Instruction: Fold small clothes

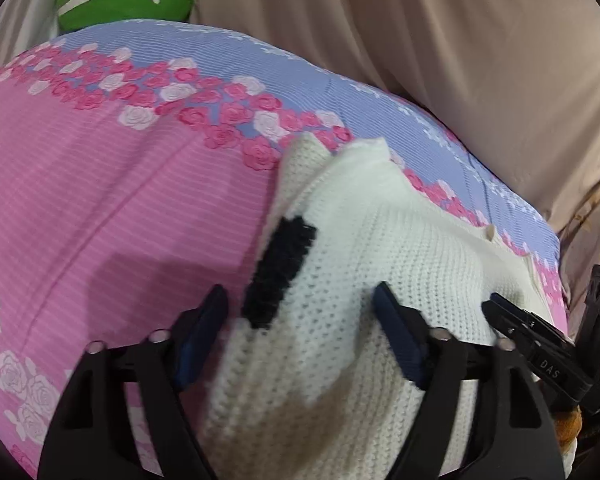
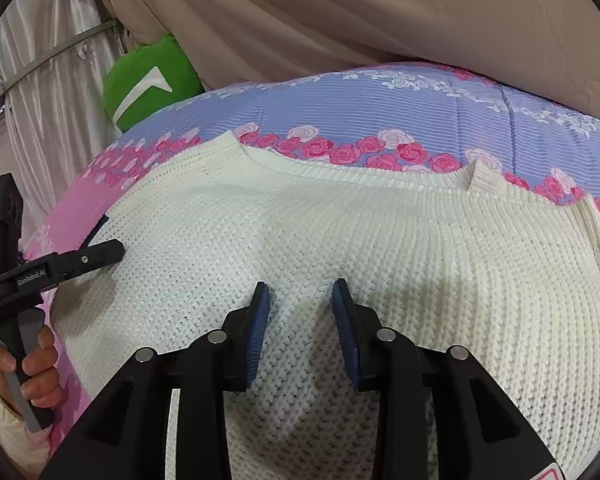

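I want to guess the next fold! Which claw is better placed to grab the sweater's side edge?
Probably the left claw: it is open at the white sweater's left edge by the black patch. The right claw hovers mid-sweater.

Sweater (image 2: 340,240) on bedspread (image 2: 380,112), cushion (image 2: 148,80) behind, left

Cream knit sweater (image 2: 340,240) with black patch (image 1: 280,272), pink-and-lilac rose-print bedsheet (image 1: 100,180), green-and-white cushion (image 2: 148,80), beige curtain (image 2: 340,20)
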Demonstrator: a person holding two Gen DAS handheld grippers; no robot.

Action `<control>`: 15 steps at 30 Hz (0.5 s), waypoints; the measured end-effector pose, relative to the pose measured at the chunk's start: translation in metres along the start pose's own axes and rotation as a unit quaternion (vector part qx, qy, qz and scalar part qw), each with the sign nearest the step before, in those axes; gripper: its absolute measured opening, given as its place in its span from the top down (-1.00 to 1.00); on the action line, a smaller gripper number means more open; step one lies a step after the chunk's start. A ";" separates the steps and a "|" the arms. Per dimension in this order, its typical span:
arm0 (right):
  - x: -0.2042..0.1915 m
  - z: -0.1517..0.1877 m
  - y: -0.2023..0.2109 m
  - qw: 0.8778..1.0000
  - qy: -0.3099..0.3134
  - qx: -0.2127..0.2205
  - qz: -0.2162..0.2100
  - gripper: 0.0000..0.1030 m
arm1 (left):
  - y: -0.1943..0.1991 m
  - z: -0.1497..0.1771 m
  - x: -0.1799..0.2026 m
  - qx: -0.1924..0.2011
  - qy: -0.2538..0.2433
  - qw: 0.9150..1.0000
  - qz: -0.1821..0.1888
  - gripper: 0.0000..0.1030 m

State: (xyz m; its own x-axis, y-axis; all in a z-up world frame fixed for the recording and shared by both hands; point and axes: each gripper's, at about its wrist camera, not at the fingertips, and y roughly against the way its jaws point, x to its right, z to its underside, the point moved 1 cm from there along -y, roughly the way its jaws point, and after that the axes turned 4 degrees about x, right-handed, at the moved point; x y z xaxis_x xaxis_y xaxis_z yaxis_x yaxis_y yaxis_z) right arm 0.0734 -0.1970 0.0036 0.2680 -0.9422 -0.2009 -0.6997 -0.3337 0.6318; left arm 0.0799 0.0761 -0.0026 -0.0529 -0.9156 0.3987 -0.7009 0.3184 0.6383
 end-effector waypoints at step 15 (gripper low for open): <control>0.032 0.003 0.039 0.996 -0.073 0.022 -0.053 0.05 | 0.032 -0.025 0.176 0.048 -0.148 0.983 0.094 0.60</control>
State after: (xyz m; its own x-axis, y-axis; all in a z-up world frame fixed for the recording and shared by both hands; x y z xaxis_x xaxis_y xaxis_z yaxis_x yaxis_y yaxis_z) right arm 0.0532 -0.2401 0.0195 0.2448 -0.8947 -0.3735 -0.7021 -0.4293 0.5682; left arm 0.0656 -0.0681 0.1045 -0.3827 -0.8790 0.2844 -0.7226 0.4766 0.5008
